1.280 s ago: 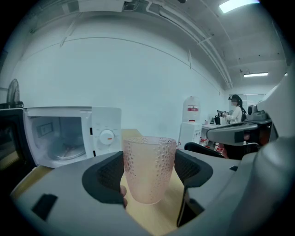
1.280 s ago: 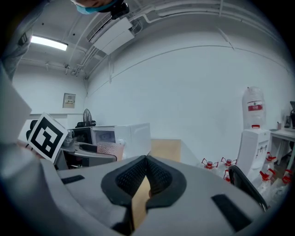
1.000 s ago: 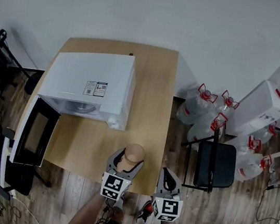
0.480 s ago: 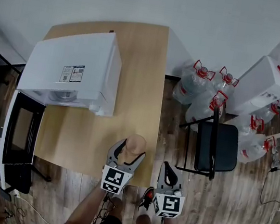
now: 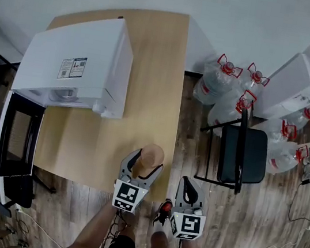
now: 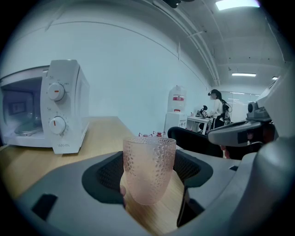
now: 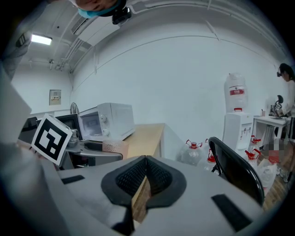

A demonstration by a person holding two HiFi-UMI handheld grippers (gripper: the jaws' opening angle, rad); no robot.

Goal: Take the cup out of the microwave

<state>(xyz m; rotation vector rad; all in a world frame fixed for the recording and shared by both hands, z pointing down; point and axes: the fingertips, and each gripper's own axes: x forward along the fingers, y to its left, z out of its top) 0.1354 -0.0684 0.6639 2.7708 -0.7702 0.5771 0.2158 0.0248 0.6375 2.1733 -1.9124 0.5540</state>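
Observation:
A frosted pink dimpled cup (image 5: 151, 156) (image 6: 148, 168) stands upright between the jaws of my left gripper (image 5: 142, 168), which is shut on it near the front right corner of the wooden table (image 5: 159, 63). The white microwave (image 5: 74, 61) (image 6: 41, 108) sits at the table's back left with its door (image 5: 16, 133) swung open, well away from the cup. My right gripper (image 5: 185, 195) (image 7: 145, 159) hangs just off the table's front edge, jaws shut and empty. From the right gripper view the cup (image 7: 114, 146) shows at the left.
A black chair (image 5: 243, 158) stands right of the table. Behind it are several water bottles (image 5: 224, 90) and a white dispenser (image 5: 292, 84). A person (image 6: 216, 103) stands at a desk far off. Wooden floor lies below the table's front edge.
The head view has swung, so the microwave sits further left in the frame. The left gripper keeps the cup near the table's front right corner. The right gripper stays shut.

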